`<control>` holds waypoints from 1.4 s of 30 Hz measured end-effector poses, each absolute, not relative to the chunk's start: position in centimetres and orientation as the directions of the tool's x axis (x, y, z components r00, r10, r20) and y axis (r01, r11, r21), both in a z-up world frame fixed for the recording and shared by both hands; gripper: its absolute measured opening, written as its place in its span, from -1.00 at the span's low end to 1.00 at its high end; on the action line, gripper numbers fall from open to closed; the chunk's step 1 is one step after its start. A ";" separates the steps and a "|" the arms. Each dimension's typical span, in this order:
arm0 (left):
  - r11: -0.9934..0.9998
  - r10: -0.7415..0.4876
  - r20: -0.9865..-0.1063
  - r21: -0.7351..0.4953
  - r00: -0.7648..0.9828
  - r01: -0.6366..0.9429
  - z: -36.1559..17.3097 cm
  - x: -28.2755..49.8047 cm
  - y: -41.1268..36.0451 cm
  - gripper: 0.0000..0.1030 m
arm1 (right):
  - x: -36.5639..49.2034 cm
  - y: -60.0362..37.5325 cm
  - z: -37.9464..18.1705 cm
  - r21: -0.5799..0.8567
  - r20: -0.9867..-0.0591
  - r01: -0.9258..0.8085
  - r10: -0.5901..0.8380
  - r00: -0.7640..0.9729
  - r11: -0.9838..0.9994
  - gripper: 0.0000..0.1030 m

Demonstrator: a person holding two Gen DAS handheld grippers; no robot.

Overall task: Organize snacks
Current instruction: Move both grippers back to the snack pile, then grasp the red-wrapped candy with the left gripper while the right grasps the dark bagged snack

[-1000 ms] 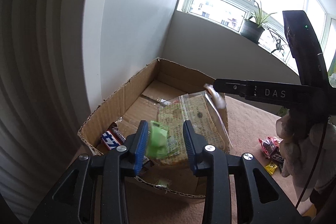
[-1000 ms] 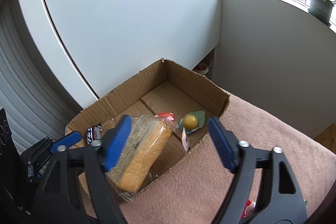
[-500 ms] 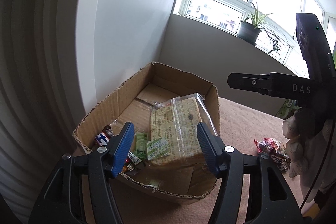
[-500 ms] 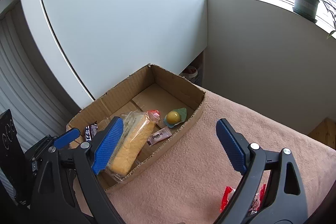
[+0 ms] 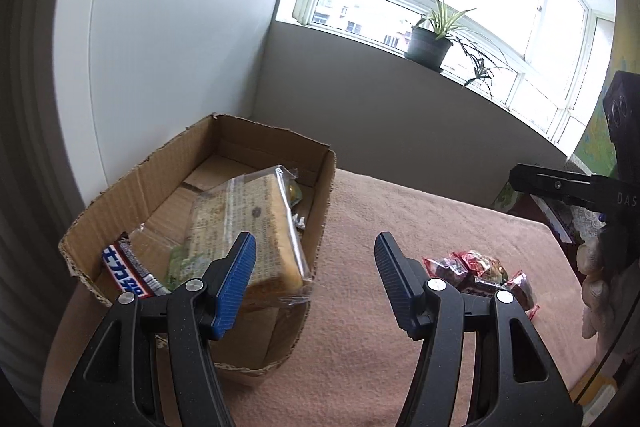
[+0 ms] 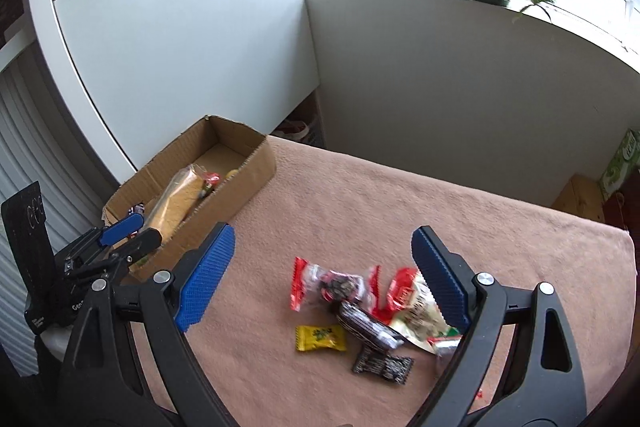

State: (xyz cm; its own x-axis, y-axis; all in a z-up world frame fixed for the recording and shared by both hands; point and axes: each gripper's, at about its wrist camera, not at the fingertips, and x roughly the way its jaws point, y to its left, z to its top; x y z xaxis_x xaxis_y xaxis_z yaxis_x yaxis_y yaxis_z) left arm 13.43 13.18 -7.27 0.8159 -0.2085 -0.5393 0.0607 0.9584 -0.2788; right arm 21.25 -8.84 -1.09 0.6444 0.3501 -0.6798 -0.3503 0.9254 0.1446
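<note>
Between drops: both claws are empty, heading for the next pick. The left gripper (image 5: 316,281) has just been opening, jaws now moderately wide with nothing between them, hovering by the near corner of the cardboard box (image 5: 320,223). The right gripper (image 6: 322,289) has also just been opening, now very wide and empty, over the loose snack pile (image 6: 372,307) on the pink cloth (image 6: 420,211).

The box already holds a bagged bread loaf (image 5: 244,223), a blue-and-white candy bar (image 5: 124,273) and a few small packets. Still out on the cloth: a yellow candy (image 6: 320,338), a dark wrapped bar (image 6: 368,323), red-wrapped pieces.

Next move, as I judge it: lower the right claw onto one piece at the pile's edge, probably the yellow candy since it lies apart, close, carry it to the box. Pieces overlap, so there is a risk of grabbing two.
</note>
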 end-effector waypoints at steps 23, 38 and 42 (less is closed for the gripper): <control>0.944 -0.325 -0.603 -0.153 0.728 0.294 -7.9 16.4 2.4 0.19 | 17.8 -20.2 -9.2 0.212 -0.767 -0.202 0.291 0.572 0.956 0.79; 0.902 -0.339 -0.719 -0.066 0.607 0.426 -11.0 20.6 -3.8 -0.08 | 18.7 -21.1 -11.0 0.258 -0.773 -0.186 0.318 0.550 0.948 0.74; 0.898 -0.330 -0.741 -0.056 0.585 0.436 -11.5 20.6 -4.2 -0.09 | 18.9 -20.7 -11.6 0.254 -0.779 -0.187 0.315 0.541 0.949 0.71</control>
State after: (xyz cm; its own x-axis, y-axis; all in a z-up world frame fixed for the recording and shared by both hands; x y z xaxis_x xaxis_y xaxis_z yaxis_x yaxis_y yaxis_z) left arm 20.55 -4.23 -11.46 0.5851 -0.3300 -0.7407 0.4357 0.8983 -0.0561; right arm 18.89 -20.75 -11.60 0.5414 0.3152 -0.7795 -0.1874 0.9490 0.2535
